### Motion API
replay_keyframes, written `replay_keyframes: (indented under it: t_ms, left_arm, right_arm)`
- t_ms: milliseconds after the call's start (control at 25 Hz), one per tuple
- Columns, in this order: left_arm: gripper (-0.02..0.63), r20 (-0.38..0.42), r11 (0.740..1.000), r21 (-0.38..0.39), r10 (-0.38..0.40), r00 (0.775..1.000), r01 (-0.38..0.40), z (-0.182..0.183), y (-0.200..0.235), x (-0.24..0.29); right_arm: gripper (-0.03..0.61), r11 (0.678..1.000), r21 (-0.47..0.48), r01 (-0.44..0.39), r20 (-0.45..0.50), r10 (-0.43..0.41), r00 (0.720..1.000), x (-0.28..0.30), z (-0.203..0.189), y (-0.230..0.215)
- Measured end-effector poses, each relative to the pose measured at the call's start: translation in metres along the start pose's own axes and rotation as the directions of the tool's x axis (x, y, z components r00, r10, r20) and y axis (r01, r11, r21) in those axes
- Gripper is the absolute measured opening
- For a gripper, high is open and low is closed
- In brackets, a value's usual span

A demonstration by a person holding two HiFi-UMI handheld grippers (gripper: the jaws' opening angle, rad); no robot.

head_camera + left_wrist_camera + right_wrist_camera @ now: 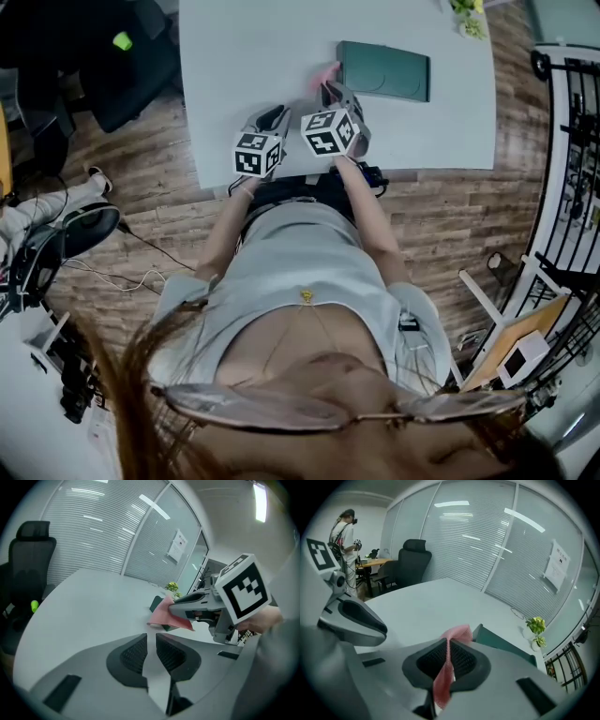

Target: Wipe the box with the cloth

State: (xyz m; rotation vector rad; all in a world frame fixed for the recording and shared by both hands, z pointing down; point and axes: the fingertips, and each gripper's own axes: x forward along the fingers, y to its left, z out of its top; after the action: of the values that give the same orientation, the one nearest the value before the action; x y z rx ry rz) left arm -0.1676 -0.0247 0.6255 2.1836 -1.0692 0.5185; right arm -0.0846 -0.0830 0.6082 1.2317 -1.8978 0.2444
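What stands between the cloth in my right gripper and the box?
Nothing visible. The right gripper is shut on the pink cloth, close to the dark green box at its left edge, over bare table. The left gripper sits beside it, off the path.

Pale grey top (300, 272); grey, black-padded left claw (150, 641)

Bright, even ceiling-strip light; sharp centres, strong fisheye warping and dark vignetted corners
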Motion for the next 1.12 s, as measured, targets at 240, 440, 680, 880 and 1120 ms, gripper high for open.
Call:
replay_keyframes:
  t_ms: [240,440,680,880,1120]
  left_arm:
    - [0.075,0.006,1.000,-0.014,0.021,1.000,-0.021,-0.001,0.006,-0.005]
    - [0.075,0.015,0.999,-0.028,0.037,0.999,-0.037,0.004,0.010,-0.003]
    - [0.075,0.023,0.998,-0.041,0.054,0.998,-0.053,0.009,0.012,0.001]
    - [0.075,0.032,0.996,-0.057,0.068,0.997,-0.066,0.015,0.009,0.006]
    - [0.075,0.037,0.995,-0.068,0.078,0.996,-0.075,0.020,0.000,0.012]
  right_arm:
    - [0.028,0.994,-0.082,0.076,-0.064,-0.082,0.995,0.013,-0.010,-0.029]
    - [0.028,0.991,-0.099,0.089,-0.069,-0.096,0.993,0.023,-0.002,-0.050]
    - [0.029,0.989,-0.125,0.084,-0.064,-0.093,0.994,0.037,0.007,-0.066]
    - [0.029,0.985,-0.147,0.088,-0.047,-0.095,0.994,0.047,0.019,-0.080]
    - [0.029,0.990,-0.128,0.065,-0.024,-0.069,0.997,0.054,0.024,-0.095]
